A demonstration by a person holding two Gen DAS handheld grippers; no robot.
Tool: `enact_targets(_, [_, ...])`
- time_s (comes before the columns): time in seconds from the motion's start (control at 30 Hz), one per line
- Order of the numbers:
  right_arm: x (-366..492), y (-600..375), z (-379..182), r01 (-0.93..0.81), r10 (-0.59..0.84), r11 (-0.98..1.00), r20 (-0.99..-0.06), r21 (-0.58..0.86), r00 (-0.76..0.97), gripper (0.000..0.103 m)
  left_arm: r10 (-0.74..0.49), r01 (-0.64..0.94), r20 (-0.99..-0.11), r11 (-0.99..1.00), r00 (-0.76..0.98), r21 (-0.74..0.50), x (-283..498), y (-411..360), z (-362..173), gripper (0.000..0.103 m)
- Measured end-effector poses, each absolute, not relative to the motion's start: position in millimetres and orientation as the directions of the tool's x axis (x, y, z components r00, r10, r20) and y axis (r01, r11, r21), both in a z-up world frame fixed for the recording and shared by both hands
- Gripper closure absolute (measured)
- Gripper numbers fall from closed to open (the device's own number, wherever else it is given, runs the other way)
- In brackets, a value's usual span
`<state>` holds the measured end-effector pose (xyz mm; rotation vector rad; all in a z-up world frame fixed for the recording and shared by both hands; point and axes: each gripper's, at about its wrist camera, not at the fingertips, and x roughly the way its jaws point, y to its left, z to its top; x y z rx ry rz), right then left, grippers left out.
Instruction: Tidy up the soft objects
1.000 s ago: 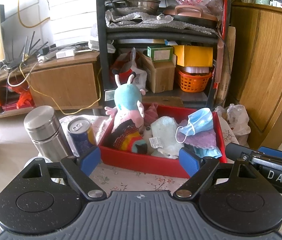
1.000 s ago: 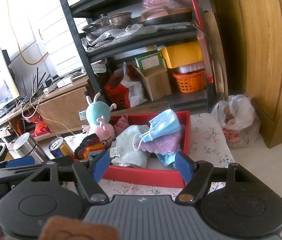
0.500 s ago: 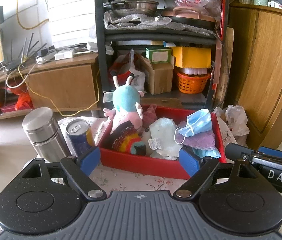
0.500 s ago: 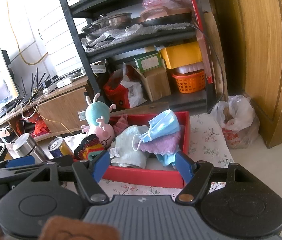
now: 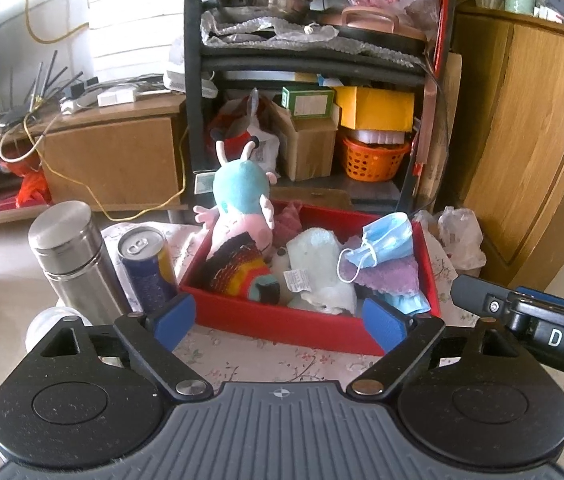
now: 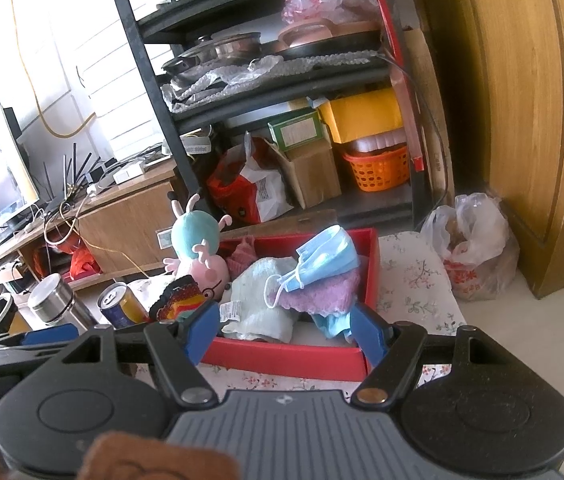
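A red tray point(image 5: 282, 322) point(image 6: 282, 358) on a floral cloth holds soft things: a pink and teal plush pig point(image 5: 241, 204) point(image 6: 197, 248), a striped knit piece point(image 5: 237, 272), a pale green towel point(image 5: 314, 256) point(image 6: 257, 300), a purple cloth point(image 5: 390, 276) and a blue face mask point(image 5: 386, 236) point(image 6: 322, 258) on top. My left gripper point(image 5: 279, 322) is open and empty in front of the tray. My right gripper point(image 6: 284, 330) is open and empty at the tray's near edge; its body also shows in the left wrist view point(image 5: 530, 320).
A steel flask point(image 5: 73, 256) and a drink can point(image 5: 145, 264) stand left of the tray. A black shelf rack point(image 5: 314, 60) with pots and boxes is behind. A wooden cabinet point(image 5: 530, 140) and a plastic bag point(image 6: 474, 244) are at the right.
Both grippers have moved slightly closer to the tray and stay open. Nothing in the tray has moved.
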<state>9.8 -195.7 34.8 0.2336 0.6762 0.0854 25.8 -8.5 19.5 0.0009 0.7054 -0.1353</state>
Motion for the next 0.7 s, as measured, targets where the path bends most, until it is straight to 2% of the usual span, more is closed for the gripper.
enact_targets(0.2, [7.0,-196.7,36.9,-0.004,0.157,0.968,-0.595,0.251,0.788,0.059,-0.126,0.137,-0.639,0.99,0.758,-0.033,26.3,-10.1,24.2,0.013])
enact_targets(0.33, [7.5,-198.0,36.3,-0.001,0.157,0.967,-0.594,0.254,0.789,0.059,-0.166,0.159,-0.667,0.985,0.726,-0.073,32.3,-8.0,22.1,0.013])
enact_targets(0.47, [7.3,-197.5,37.2,-0.004,0.159,0.967,-0.589,0.255,0.792,0.059,-0.17,0.159,-0.657,0.984,0.734,-0.078,31.8,-6.8,22.0,0.013])
enact_targets(0.6, [6.6,-197.9,36.6,-0.004,0.163,0.965,-0.586,0.264,0.794,0.059,-0.165,0.143,-0.656,0.986,0.737,-0.088,32.6,-4.4,21.0,0.006])
enact_targets(0.7, [6.6,-199.4,37.2,-0.005,0.172,0.961,-0.583,0.277,0.794,0.059,-0.185,0.141,-0.654,0.983,0.733,-0.12,33.1,-0.9,19.3,0.006])
